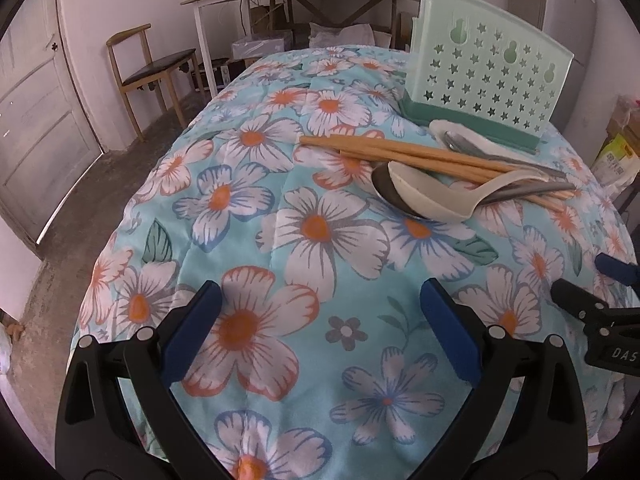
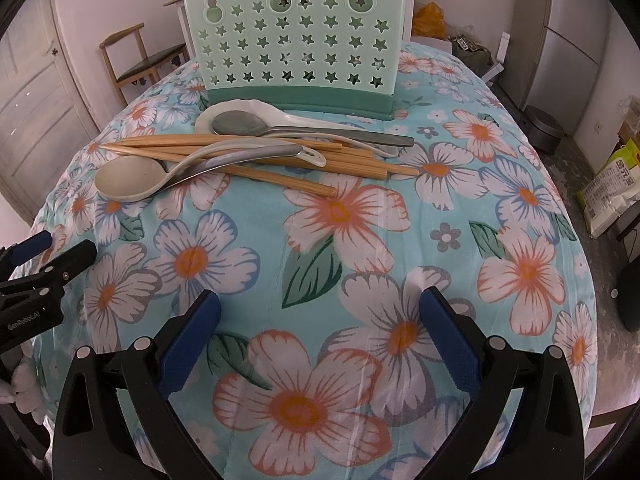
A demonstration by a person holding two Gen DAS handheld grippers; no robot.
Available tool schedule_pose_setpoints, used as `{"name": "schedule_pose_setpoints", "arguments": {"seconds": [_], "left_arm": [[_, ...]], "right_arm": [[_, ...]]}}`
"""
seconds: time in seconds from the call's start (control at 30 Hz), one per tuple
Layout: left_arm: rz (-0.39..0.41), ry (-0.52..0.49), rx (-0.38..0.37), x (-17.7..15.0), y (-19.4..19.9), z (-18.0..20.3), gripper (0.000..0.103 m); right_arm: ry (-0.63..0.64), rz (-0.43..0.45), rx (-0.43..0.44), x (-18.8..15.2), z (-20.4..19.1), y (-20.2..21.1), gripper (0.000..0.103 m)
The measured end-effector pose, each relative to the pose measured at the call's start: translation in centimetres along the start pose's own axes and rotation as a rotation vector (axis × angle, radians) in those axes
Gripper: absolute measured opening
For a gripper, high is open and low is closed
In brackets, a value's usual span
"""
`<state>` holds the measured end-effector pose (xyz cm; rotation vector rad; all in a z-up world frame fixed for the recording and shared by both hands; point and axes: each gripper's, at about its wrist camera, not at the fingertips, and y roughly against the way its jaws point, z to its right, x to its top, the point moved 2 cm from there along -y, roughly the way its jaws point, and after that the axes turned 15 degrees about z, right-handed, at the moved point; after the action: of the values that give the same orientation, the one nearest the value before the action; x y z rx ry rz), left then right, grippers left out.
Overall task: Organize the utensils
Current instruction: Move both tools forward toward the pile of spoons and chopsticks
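A: Start with the tools. How do they stand?

B: The left tool (image 1: 320, 320) hangs over the flowered cloth (image 1: 280, 240) with its blue pads (image 1: 192, 332) spread wide and nothing between them. The right tool (image 2: 320, 320) is the same: wide open, empty, above the cloth. Each shows at the edge of the other's view (the left one at the left edge of the right wrist view, the right one at the right edge of the left wrist view).

A: And further out?

B: Ahead of both, well apart from the pads, the utensils lie in one loose pile on the counter. Wooden chopsticks (image 2: 256, 156) lie lengthwise at the bottom. A white ceramic spoon (image 2: 132, 180) rests across them, bowl toward the left in the right wrist view, with a metal spoon (image 1: 384, 188) tucked under it, its handle (image 2: 256, 156) running alongside.

A: Anything behind those?

B: A second white ceramic spoon (image 2: 240, 110) with another metal spoon (image 2: 240, 125) lying in its bowl, just in front of the holder.

A: The holder?

B: A pale green utensil holder (image 2: 296, 40) with star-shaped holes stands upright on a darker green base (image 2: 300, 98) at the far side of the pile. Beyond the counter are a wooden chair (image 1: 152, 68) and a white door (image 1: 36, 120).
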<state>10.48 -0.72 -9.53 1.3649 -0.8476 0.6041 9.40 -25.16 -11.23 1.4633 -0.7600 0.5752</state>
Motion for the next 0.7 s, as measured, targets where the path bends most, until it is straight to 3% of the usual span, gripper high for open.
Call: {"name": "schedule_pose_setpoints", "arguments": {"seconds": [0.7], "left_arm": [[0.069,0.057,-0.034,1.2,1.1,-0.9,0.096]], "right_arm": [[-0.004,-0.001,0.018,0.1,0.2,0.3,0.098]]}}
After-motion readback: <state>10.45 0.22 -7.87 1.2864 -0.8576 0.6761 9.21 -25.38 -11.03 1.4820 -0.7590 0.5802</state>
